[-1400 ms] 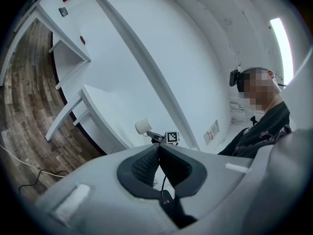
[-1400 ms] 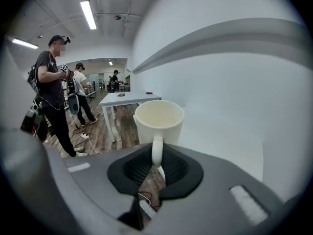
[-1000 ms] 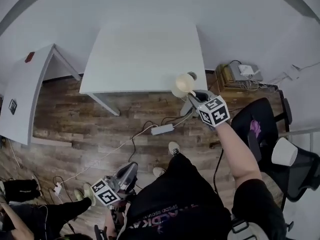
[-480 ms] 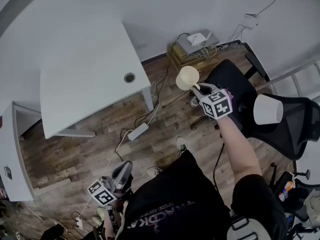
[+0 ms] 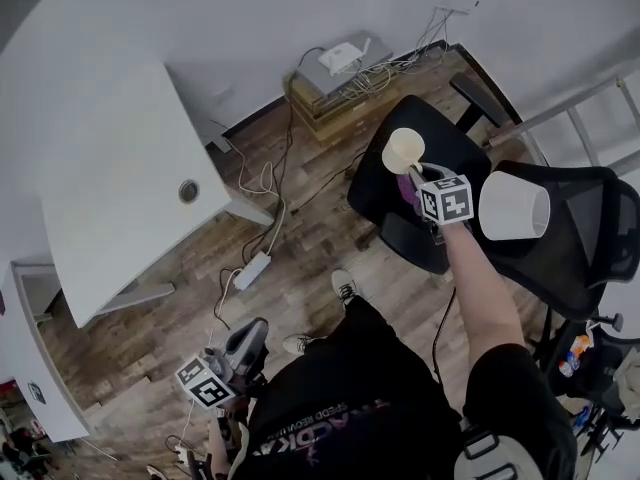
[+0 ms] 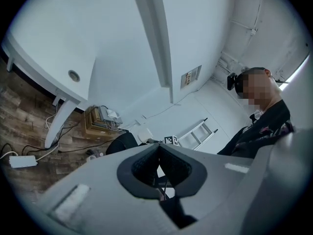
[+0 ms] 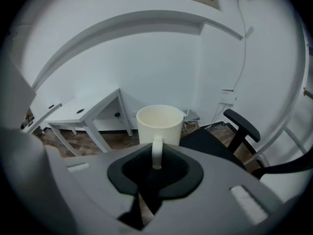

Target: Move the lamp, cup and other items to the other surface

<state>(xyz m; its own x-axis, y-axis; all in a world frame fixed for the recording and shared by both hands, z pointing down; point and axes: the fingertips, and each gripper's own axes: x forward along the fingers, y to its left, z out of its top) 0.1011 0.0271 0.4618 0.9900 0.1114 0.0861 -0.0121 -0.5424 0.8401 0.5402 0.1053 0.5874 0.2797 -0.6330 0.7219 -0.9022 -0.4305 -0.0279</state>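
Observation:
A cream cup (image 5: 404,151) hangs in the air over the seat of a black office chair (image 5: 385,193), held by its handle. My right gripper (image 5: 416,175) is shut on that handle; in the right gripper view the cup (image 7: 159,124) stands upright just beyond the jaws of the right gripper (image 7: 155,153). A white lamp shade (image 5: 512,206) rests on a second black mesh chair (image 5: 595,243) to the right. My left gripper (image 5: 256,332) hangs low beside the person's leg, and the left gripper (image 6: 159,148) has its jaws together with nothing in them.
A white table (image 5: 110,198) with a cable hole stands at the left, another white surface (image 5: 30,368) at the lower left. A power strip (image 5: 252,270) and cables lie on the wood floor. A box with a router (image 5: 340,66) sits by the wall, a ladder (image 5: 590,118) at the right.
My right gripper has carried the cup from the white table's corner over to the black chair as the person turned right. The left gripper stayed low by the leg, still shut.

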